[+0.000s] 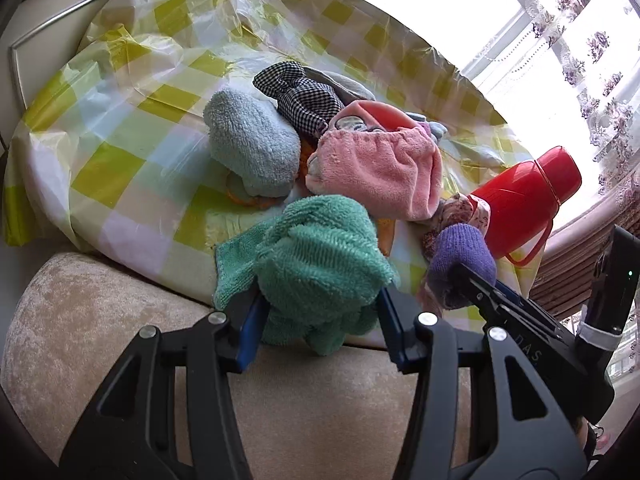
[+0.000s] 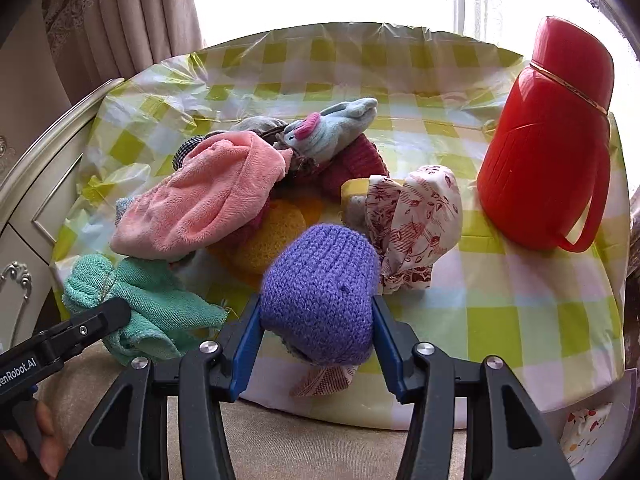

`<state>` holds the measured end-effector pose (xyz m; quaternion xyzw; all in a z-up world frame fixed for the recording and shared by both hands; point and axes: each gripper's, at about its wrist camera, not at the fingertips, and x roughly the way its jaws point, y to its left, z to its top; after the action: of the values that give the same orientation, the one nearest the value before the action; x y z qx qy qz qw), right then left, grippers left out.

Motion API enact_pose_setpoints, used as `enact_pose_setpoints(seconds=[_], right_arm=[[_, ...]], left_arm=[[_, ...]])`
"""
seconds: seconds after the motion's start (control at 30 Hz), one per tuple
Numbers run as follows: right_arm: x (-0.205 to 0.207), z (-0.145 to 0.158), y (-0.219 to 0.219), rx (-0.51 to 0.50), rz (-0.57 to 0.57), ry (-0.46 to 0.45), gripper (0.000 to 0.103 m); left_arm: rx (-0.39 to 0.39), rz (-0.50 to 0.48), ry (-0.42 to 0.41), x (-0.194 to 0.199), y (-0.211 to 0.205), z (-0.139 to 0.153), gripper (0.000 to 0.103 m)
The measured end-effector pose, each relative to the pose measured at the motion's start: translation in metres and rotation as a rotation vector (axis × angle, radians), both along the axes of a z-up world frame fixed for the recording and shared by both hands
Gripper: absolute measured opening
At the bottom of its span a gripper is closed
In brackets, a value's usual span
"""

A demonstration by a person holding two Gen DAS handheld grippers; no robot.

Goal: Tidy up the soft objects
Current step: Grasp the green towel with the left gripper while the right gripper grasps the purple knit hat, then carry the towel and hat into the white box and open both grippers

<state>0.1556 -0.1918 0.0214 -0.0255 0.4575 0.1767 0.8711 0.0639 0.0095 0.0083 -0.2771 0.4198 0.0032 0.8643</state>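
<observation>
Soft objects are mid-sort: my left fingers (image 1: 318, 312) clamp the green towel (image 1: 320, 256), my right fingers (image 2: 316, 320) squeeze the purple knit hat (image 2: 320, 284); next, each needs a clear spot on the worktop (image 2: 500, 300).

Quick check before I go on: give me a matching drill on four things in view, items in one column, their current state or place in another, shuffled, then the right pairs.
Items:
1. green towel
2. purple knit hat
3. red thermos
4. pink fleece cloth

States:
A. upright on the checked tablecloth, at the right
B. gripped in the left tongs
C. lying free on the pile
D. gripped in the right tongs

Pairs: 1-B, 2-D, 3-A, 4-C
</observation>
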Motion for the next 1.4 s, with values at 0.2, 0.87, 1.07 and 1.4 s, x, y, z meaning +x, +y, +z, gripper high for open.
enact_pose_setpoints(seconds=[0.2, 0.87, 1.07, 1.4], right_arm=[[-0.023, 0.012, -0.028, 0.046, -0.035, -0.004, 0.053], [-0.084, 0.038, -0.204, 0.023, -0.368, -0.055, 0.054], [-0.097, 0.046, -0.25, -0.014, -0.489, -0.096, 0.057], [-0.105, 0.049, -0.29, -0.018, -0.598, -0.1, 0.061]], left_arm=[[0.019, -0.082, -0.035, -0.011, -0.037, 0.015, 0.054], [0.056, -0.465, -0.156, -0.004, -0.193, 0.059, 0.054], [0.069, -0.605, -0.196, -0.006, -0.243, 0.07, 0.054], [0.088, -0.688, -0.204, -0.005, -0.273, 0.07, 0.076]])
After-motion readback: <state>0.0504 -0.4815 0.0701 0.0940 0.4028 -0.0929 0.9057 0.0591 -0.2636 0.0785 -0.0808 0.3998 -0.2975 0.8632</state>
